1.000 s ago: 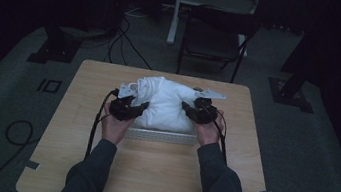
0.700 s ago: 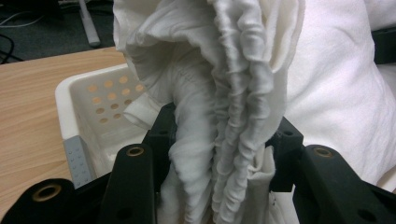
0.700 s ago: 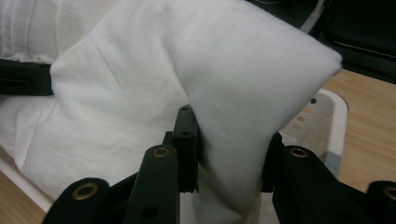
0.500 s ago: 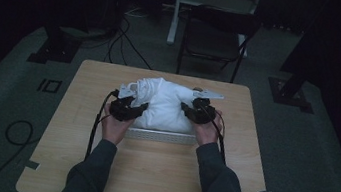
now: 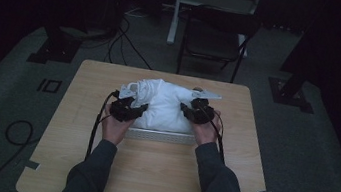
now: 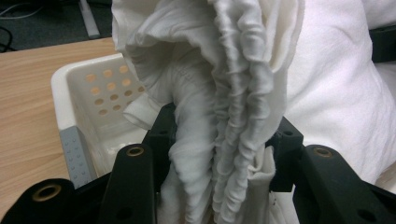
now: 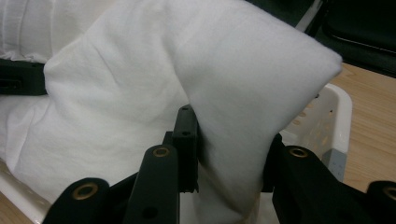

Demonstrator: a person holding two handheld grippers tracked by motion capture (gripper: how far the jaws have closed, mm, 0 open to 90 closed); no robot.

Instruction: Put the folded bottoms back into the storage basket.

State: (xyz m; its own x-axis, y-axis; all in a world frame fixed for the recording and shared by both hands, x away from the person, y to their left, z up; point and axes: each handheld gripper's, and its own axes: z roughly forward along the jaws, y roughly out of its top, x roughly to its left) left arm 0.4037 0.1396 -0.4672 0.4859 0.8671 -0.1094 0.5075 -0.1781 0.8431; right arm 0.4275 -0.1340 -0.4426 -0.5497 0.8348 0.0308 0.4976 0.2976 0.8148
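Observation:
A white cloth (image 5: 164, 106) lies heaped in a white perforated basket (image 5: 163, 136) at the middle of the wooden table (image 5: 157, 175). My left gripper (image 5: 137, 107) is shut on the cloth's left side; in the left gripper view the black jaws pinch a bunched, ruffled fold (image 6: 224, 126) above the basket's corner (image 6: 93, 93). On the cloth's right side, my right gripper (image 5: 187, 109) is shut too. In the right gripper view its jaws squeeze a smooth raised fold (image 7: 231, 135), with the basket rim (image 7: 336, 112) to the right. The basket's inside is mostly hidden by cloth.
A dark folding chair (image 5: 217, 37) stands just beyond the table's far edge. Cables (image 5: 126, 39) run over the dark floor at back left, and another loop (image 5: 17, 130) lies left of the table. Bare wood stretches between the basket and the near edge.

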